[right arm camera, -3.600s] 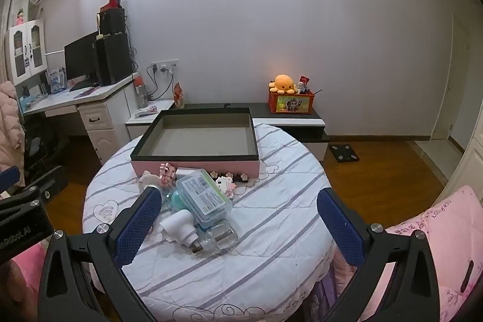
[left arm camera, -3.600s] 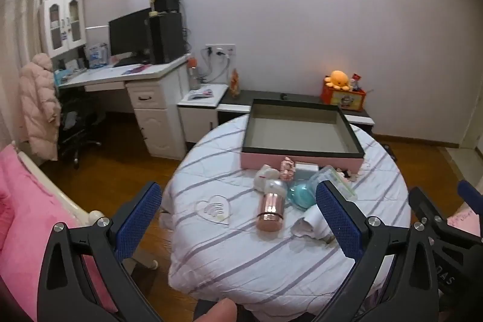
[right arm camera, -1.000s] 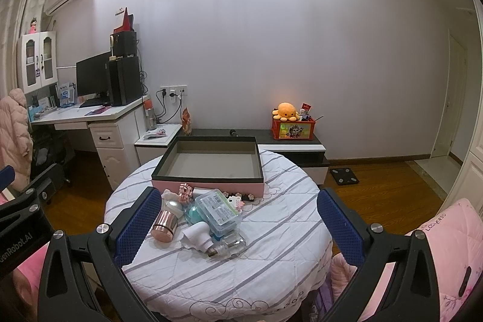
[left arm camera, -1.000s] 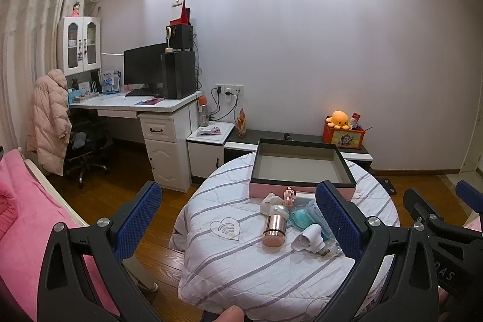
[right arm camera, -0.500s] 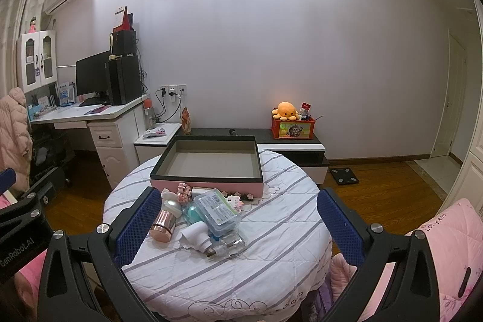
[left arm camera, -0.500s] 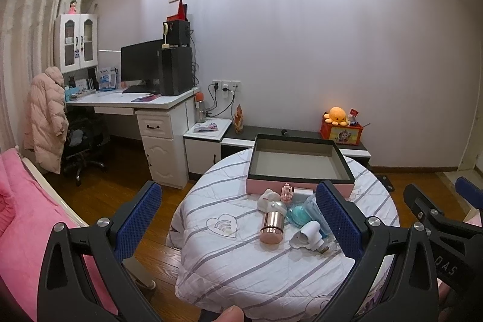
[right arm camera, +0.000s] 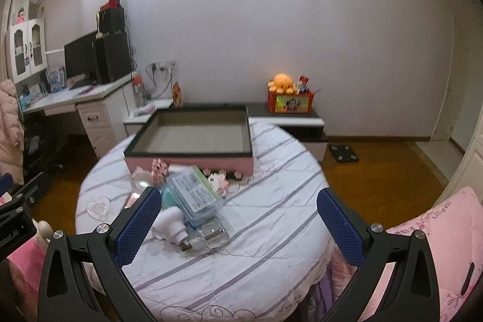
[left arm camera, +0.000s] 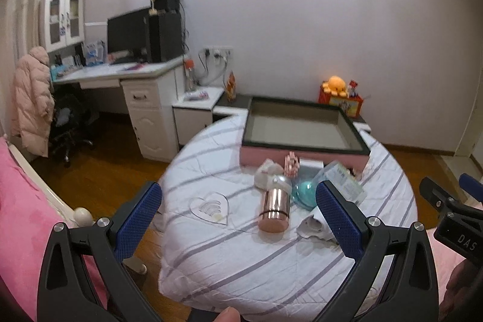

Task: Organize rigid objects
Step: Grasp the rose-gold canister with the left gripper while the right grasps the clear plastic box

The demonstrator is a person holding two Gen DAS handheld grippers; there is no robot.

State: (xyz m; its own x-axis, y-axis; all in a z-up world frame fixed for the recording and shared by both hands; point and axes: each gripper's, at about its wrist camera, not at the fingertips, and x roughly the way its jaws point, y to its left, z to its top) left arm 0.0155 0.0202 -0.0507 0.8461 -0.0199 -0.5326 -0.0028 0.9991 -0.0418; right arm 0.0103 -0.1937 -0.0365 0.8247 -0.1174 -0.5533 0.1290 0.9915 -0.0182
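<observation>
Your left gripper (left arm camera: pixel 238 207), jaws apart and empty, faces the rose-gold bottle (left arm camera: pixel 274 208) lying lengthwise, pointing away, at center frame; your right gripper (right arm camera: pixel 238 215), also spread and empty, sits farther off.

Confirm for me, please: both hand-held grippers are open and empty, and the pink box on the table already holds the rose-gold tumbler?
Not quite. The pink box is empty in the right wrist view; the rose-gold tumbler lies on the table in front of it. Both hand-held grippers, left and right, are open and empty.
</observation>
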